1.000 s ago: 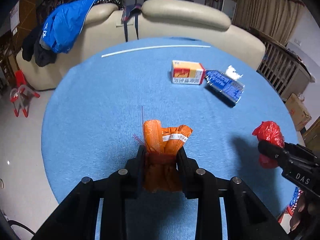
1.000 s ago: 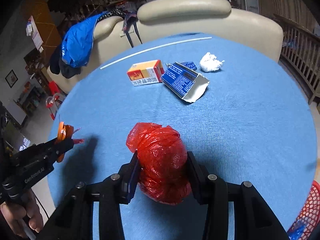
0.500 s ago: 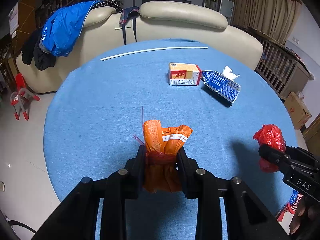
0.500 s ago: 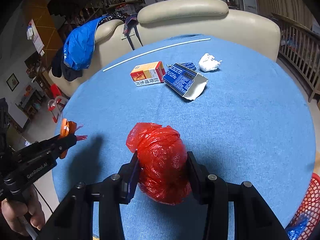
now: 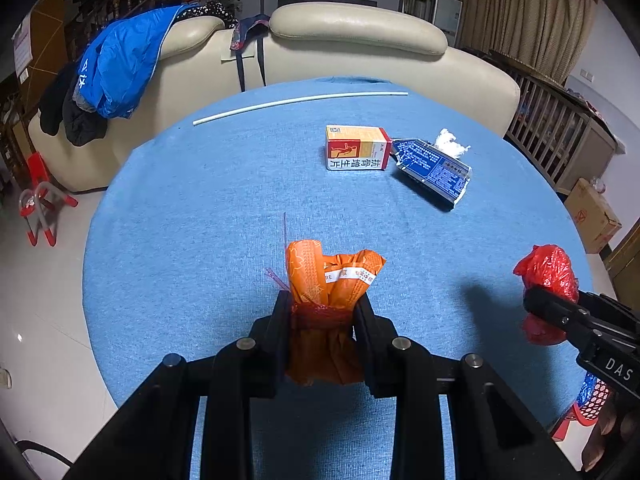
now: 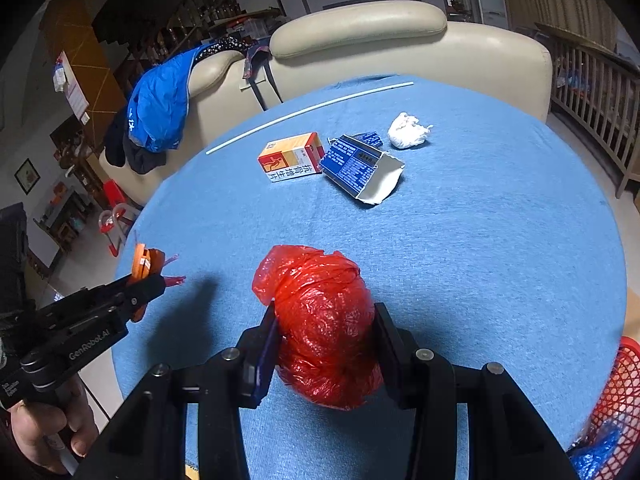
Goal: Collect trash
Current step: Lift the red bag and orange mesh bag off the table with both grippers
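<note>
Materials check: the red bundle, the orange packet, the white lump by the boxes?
Red bundle: thin glossy plastic film, likely a bag; crinkled, shiny highlights, translucent edge. Orange packet: printed plastic wrapper by the look; creased, pinched narrow. White lump: probably crumpled tissue or paper; matte, soft folds, too small to be sure.

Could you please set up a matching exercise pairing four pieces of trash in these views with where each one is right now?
Things:
1. orange wrapper
2. red plastic bag
3. white crumpled tissue
4. orange and white box

Places:
A. on the blue tablecloth, beside the torn blue packet, nearer the blue jacket
B. clamped in the right gripper
C. on the cloth behind the torn blue packet
D. clamped in the left gripper

Pairs: 1-D, 2-B, 3-C, 4-A
</note>
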